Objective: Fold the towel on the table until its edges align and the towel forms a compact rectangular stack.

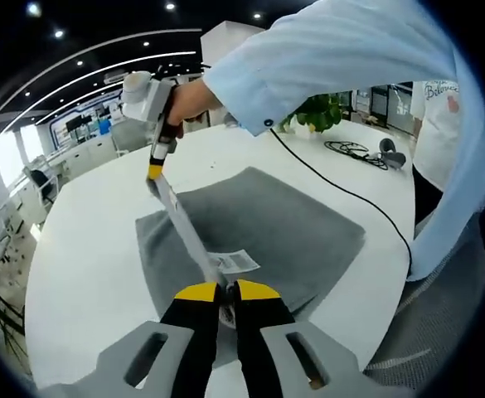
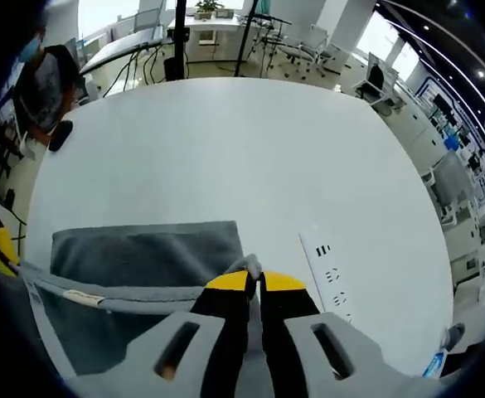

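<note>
Grey towel on white round table, one edge lifted taut.
Left gripper clenched on a corner near the label; right gripper apparently pinching the other corner; power strip beside.

towel flat on table ctr | cable on table just right of towel | plant far right | power strip on table right of towel, right gripper view
</note>
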A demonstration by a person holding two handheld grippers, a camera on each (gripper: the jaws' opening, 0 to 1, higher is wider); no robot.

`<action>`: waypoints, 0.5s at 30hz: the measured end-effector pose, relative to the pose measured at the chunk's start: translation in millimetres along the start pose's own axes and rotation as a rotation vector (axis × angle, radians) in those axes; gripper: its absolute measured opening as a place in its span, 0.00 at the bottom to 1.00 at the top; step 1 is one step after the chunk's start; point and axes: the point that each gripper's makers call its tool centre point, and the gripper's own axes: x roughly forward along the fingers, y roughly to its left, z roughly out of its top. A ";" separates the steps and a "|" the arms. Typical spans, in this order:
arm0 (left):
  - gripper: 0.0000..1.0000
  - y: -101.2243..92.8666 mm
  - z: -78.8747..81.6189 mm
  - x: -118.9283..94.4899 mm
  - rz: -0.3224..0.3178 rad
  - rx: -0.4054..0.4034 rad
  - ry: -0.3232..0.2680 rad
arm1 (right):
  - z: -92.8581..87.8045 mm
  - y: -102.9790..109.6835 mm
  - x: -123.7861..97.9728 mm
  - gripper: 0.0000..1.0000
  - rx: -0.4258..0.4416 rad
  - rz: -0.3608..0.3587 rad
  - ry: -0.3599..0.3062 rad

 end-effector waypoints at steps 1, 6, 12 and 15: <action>0.08 0.3 -1.1 0.3 0.000 -0.001 0.002 | 0.7 0.1 1.9 0.02 0.000 0.002 0.000; 0.08 3.4 -12.1 2.8 -0.001 -0.014 0.017 | 5.1 3.3 14.3 0.02 -0.005 0.016 0.002; 0.08 7.8 -24.8 5.4 0.002 -0.028 0.034 | 4.6 9.6 27.3 0.02 -0.008 0.029 0.011; 0.08 9.6 -31.1 7.1 0.003 -0.036 0.042 | 4.7 13.3 34.3 0.02 -0.011 0.035 0.015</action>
